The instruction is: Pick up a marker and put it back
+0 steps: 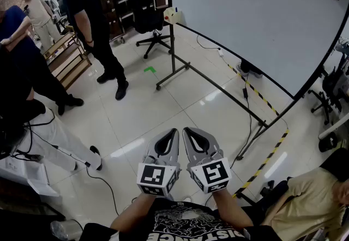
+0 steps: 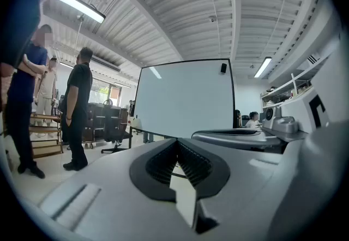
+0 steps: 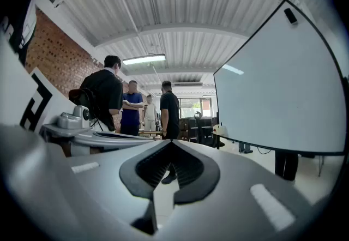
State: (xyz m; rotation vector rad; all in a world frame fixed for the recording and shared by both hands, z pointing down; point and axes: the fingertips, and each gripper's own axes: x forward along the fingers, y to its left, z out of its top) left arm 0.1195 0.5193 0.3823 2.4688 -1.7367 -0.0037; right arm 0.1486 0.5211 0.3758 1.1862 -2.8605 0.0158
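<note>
Shiny white floor tiles (image 1: 136,109) and a big whiteboard (image 1: 245,16) fill the room, and two grippers are held up side by side.

From the head view, the left gripper (image 1: 174,132) and the right gripper (image 1: 185,131) sit close together over the floor, tips pointing at the whiteboard's stand. A small cream box with a red spot (image 1: 170,14) hangs at the board's left edge. The marker is too small to pick out, so I cannot tell where it is or how it looks. A person in black (image 1: 87,11) stands at the far left. In the left gripper view, the dark ribbed fingers (image 2: 160,163) are closed tip to tip and hold nothing. In the right gripper view, the fingers (image 3: 151,168) are closed the same way, with nothing held.
</note>
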